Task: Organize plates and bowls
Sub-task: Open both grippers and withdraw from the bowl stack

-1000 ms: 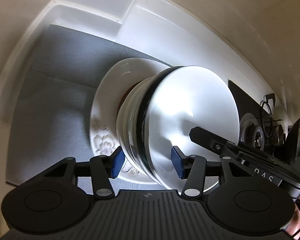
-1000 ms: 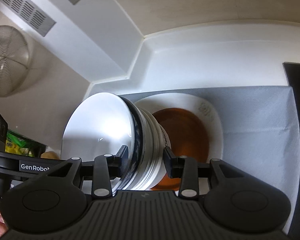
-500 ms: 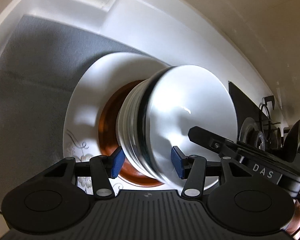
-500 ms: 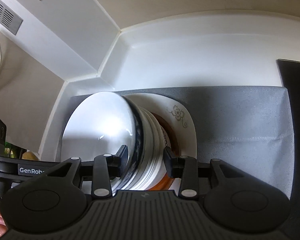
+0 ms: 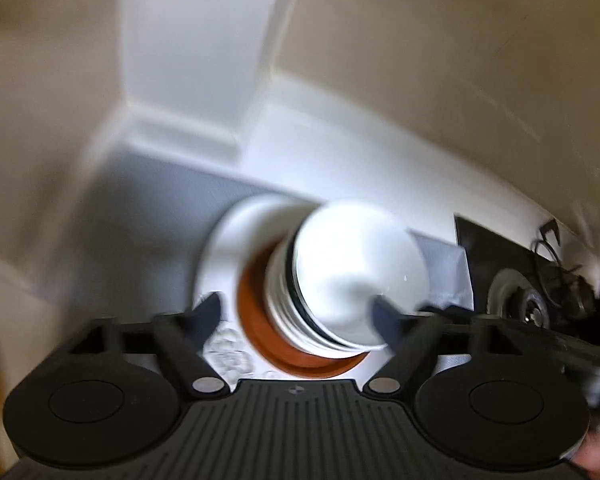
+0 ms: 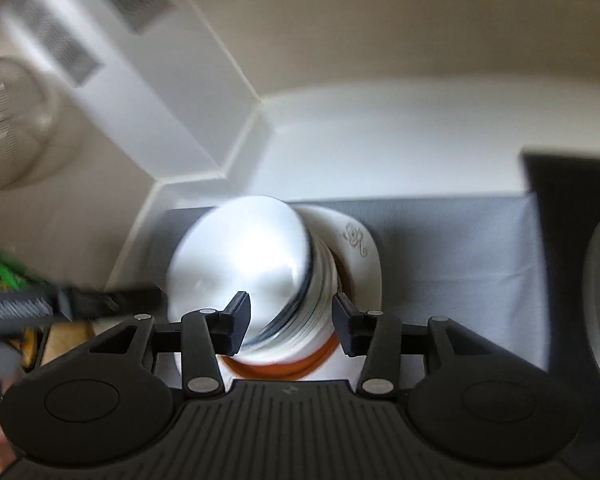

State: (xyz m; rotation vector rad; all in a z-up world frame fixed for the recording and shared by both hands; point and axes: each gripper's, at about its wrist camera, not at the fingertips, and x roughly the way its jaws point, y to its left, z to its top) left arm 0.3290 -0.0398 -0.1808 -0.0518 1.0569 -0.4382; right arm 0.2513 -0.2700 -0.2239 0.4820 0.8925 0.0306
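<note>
A stack of white bowls (image 5: 352,272) (image 6: 244,260) rests in a brown plate (image 5: 256,320) (image 6: 324,354), which lies on a white flowered plate (image 5: 228,248) (image 6: 360,248). My left gripper (image 5: 296,320) has its jaws opening wide, its blue pads standing off both sides of the stack. The right gripper (image 6: 292,322) straddles the stack's near rim from the other side. Its jaws are opening too, with the stack between the pads and only a small gap showing. Both views are blurred by motion.
The plates sit on a grey mat (image 5: 160,208) (image 6: 460,240) in a white counter corner. A black hob with a burner (image 5: 520,300) lies to the right, its edge (image 6: 572,180) bordering the mat. A mesh strainer (image 6: 8,120) hangs on the left wall.
Both grippers held the bowl stack and lowered it into the brown plate. Now the left jaws have sprung wide, the right have loosened, and both have pulled back and up.
</note>
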